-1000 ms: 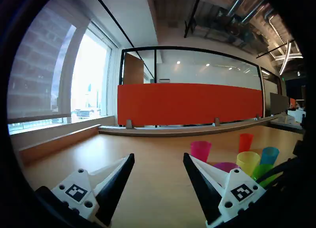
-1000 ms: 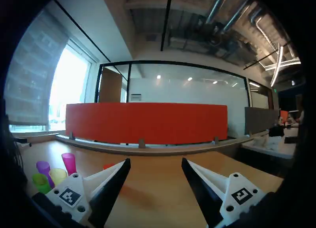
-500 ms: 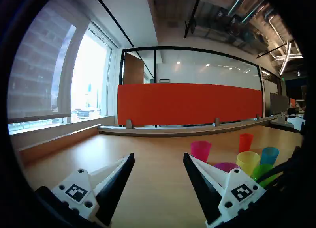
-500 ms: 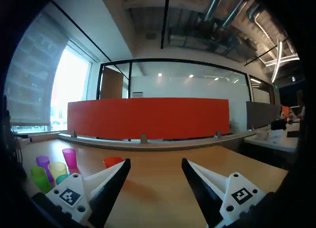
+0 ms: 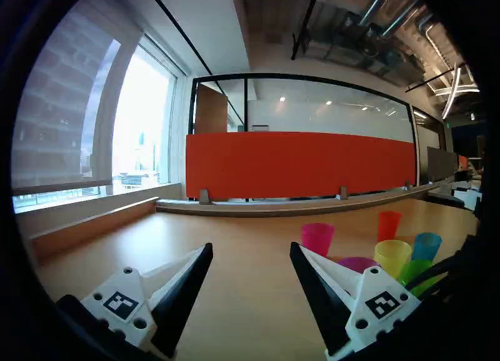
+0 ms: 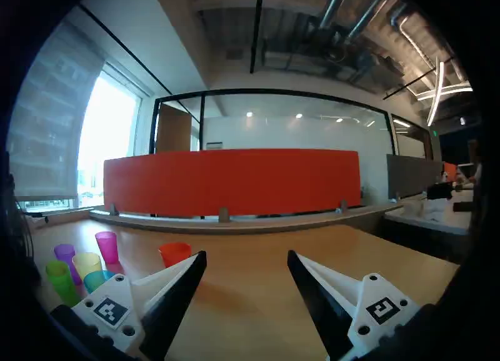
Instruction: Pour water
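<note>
Cups of translucent coloured plastic stand clustered on the pale wooden desk (image 5: 244,233), between the two hand-held tools. In the left gripper view the left tool (image 5: 250,248) sits low over bare desk, its two black fingers spread wide and holding nothing. The cluster lies just right of it: a pink plastic cup (image 5: 317,237) nearest the middle, a red-orange plastic cup (image 5: 388,225) farther back, then a yellow plastic cup (image 5: 392,256), a blue plastic cup (image 5: 427,245), a purple plastic cup (image 5: 357,263) and a green plastic cup (image 5: 415,270), the last two partly hidden behind its right finger. In the right gripper view the right tool (image 6: 246,256) is likewise released and empty, the cups to its left. A long orange partition panel (image 5: 300,164) spans the desk's far edge, with a tall bright window (image 5: 140,130) at far left.
</note>
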Tool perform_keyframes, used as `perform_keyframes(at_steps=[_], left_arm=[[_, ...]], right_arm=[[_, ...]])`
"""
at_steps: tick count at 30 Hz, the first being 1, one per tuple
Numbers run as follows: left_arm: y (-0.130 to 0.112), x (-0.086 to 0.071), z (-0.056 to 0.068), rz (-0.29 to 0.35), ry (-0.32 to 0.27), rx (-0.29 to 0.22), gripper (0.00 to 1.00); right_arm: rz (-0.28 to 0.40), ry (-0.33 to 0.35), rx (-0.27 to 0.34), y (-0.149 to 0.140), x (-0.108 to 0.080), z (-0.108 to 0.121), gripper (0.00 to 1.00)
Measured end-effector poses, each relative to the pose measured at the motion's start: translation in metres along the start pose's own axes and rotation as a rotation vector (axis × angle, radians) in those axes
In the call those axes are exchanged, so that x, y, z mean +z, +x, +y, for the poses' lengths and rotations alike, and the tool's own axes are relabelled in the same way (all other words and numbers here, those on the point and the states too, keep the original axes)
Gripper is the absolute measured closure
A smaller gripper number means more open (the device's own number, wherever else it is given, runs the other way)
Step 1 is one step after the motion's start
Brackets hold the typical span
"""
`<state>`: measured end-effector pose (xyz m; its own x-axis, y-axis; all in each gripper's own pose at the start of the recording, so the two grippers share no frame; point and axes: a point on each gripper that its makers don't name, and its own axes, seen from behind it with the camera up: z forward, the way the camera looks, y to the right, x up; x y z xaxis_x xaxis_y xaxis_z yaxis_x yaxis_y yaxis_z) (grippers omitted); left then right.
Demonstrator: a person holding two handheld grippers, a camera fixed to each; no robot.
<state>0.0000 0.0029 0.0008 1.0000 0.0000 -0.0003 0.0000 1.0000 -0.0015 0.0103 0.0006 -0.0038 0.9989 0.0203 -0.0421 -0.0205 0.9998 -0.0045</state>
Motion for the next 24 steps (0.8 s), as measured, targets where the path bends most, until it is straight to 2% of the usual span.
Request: perform_keyframes(at_steps=[24], left_arm=[[0.000, 0.000, 0.000, 0.000, 0.000, 0.000, 0.09]], right_arm=[[-0.041, 0.000, -0.021, -0.010, 0.002, -0.001, 0.00]])
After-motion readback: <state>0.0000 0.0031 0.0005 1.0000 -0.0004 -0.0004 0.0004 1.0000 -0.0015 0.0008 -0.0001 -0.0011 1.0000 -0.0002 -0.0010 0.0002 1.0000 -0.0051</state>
